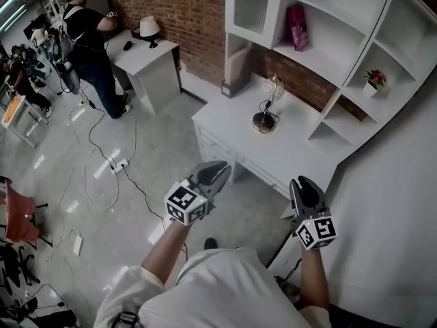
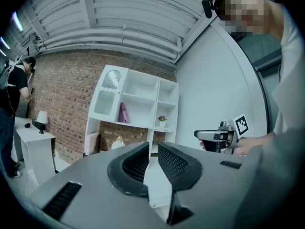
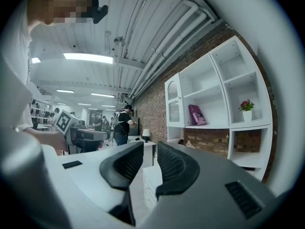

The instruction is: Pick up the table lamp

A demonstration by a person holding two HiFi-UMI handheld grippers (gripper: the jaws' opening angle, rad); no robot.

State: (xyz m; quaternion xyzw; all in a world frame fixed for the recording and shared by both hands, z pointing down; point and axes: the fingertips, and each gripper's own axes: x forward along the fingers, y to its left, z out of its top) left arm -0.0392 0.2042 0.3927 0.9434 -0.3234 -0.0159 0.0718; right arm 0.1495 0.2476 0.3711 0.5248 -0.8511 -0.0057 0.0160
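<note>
A white shelving unit [image 1: 321,46] stands against the brick wall. In front of it, the white surface [image 1: 300,152] carries the table lamp [image 1: 268,106], which stands upright toward the back with its round base on the top. The left tongs [image 1: 216,173] and right tongs [image 1: 304,186] hang near the surface's front edge, well apart from the lamp, both released with jaws slightly parted and nothing between them.

Small brass-based table lamp with pale shade [image 1: 268,104] upright on white desk with drawers [image 1: 300,157].
Left gripper [image 1: 217,171] and right gripper [image 1: 305,185] held near desk's front edge, well apart from lamp; jaws seem slightly parted, angle poor.
</note>
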